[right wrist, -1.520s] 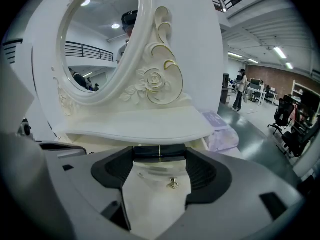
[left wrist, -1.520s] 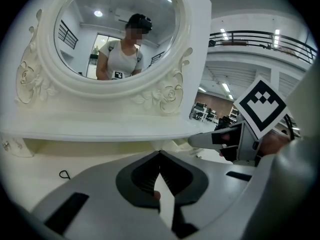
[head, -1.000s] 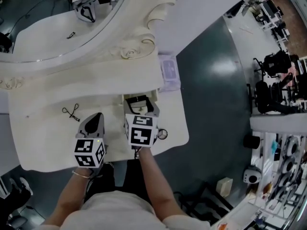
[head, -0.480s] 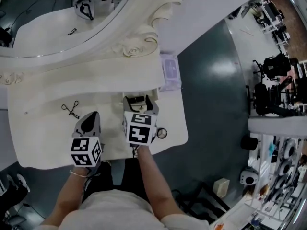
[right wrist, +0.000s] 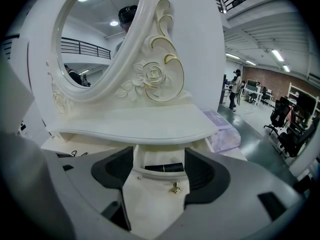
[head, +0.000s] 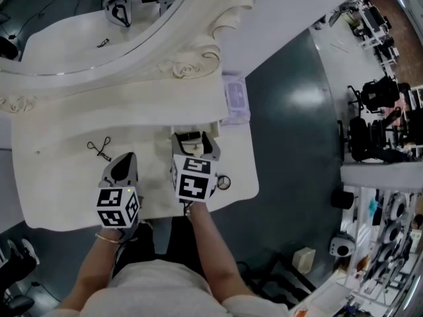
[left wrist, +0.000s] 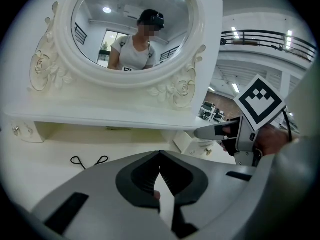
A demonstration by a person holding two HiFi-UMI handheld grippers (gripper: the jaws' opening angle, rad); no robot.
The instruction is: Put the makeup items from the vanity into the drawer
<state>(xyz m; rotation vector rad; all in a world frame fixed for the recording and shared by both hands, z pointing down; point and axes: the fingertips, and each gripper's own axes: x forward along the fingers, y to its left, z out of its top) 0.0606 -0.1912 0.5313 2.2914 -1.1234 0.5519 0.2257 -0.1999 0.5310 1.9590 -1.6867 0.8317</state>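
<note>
On the white vanity top [head: 59, 177] lies a black eyelash curler [head: 99, 149], to the left of my left gripper [head: 129, 157]. The left gripper view shows the curler [left wrist: 89, 161] ahead and to the left. My left gripper [left wrist: 160, 154] is shut, its tips touching with nothing held. My right gripper [head: 195, 139] is open in front of the small drawer under the shelf. The drawer front [right wrist: 152, 204] and its gold knob [right wrist: 175, 187] sit between the jaws. The drawer is pulled out a little, and a black item [right wrist: 162, 167] lies inside.
A large oval mirror [head: 79, 38] in an ornate white frame stands behind the raised shelf [head: 132, 107]. A pale purple box [head: 234, 98] rests at the shelf's right end. A small round item [head: 223, 182] lies near the table's front right corner. Dark floor lies to the right.
</note>
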